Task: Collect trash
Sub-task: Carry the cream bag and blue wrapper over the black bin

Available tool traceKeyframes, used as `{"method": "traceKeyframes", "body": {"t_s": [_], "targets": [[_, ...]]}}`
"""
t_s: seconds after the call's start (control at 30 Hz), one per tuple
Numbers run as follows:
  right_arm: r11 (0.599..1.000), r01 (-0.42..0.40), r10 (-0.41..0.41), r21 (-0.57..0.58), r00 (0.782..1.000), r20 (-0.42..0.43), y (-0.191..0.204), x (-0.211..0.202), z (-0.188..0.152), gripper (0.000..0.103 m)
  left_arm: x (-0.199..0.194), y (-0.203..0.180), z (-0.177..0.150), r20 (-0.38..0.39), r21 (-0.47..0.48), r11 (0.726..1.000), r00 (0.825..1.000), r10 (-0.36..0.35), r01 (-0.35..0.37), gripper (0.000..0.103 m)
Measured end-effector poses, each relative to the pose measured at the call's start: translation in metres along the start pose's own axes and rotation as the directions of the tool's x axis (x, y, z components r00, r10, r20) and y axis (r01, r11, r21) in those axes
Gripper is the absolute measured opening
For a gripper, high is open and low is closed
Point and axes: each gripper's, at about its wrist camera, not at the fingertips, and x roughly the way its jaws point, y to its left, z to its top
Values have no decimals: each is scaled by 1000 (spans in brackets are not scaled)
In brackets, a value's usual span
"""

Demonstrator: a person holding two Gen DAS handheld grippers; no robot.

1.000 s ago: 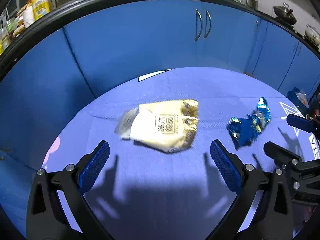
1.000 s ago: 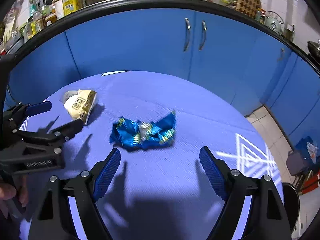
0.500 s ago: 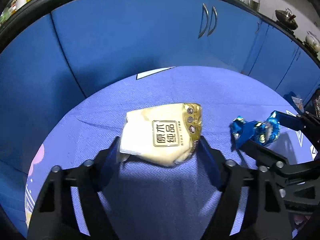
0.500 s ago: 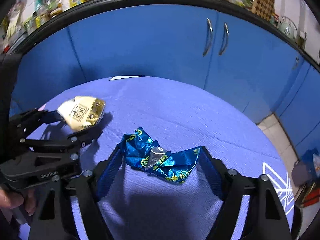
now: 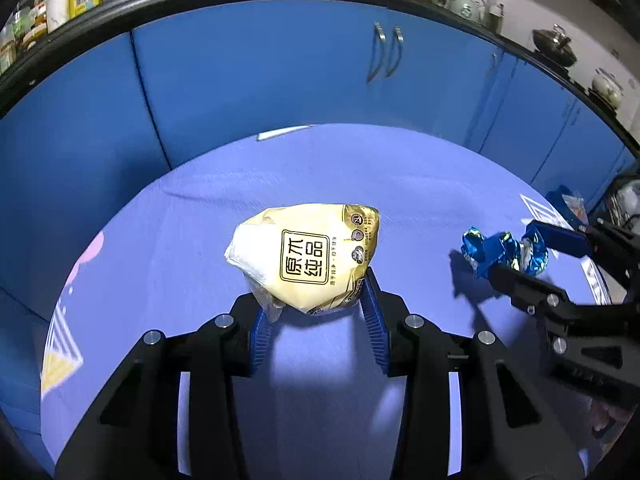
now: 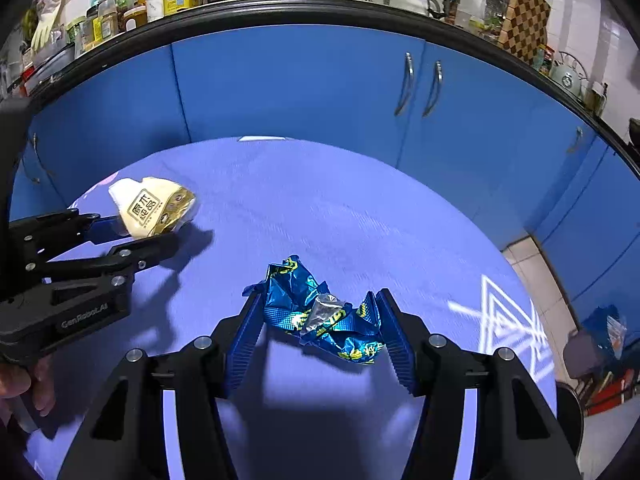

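pinching the yellow snack packet [image 5: 310,262], the left claw [image 5: 316,312] is holding it above the purple cloth [image 5: 400,184]. the right claw [image 6: 320,328] is squeezing the crumpled blue wrapper [image 6: 320,314] between its blue pads [image 6: 244,340], also above the cloth.

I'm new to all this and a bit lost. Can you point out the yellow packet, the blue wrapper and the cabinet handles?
yellow packet [image 5: 308,260]: left wrist view, on its printed label.
blue wrapper [image 6: 316,312]: right wrist view, on its crumpled middle.
cabinet handles [image 6: 407,84]: right wrist view, on the left handle's bar.
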Motion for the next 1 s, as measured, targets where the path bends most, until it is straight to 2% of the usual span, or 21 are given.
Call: {"method": "traceKeyframes", "body": {"t_s": [0.4, 0.63, 1.0], "targets": [[999, 36, -35, -9, 999, 24, 3, -68, -52, 56, -49, -39, -44, 20, 84, 996, 1000, 0, -2, 42], [998, 65, -65, 10, 997, 44, -4, -99, -82, 56, -69, -69, -65, 21, 115, 993, 999, -24, 21, 42], [992, 104, -108, 68, 993, 48, -35, -129, -115, 58, -89, -120, -74, 32, 201, 978, 998, -58, 50, 42]]}}
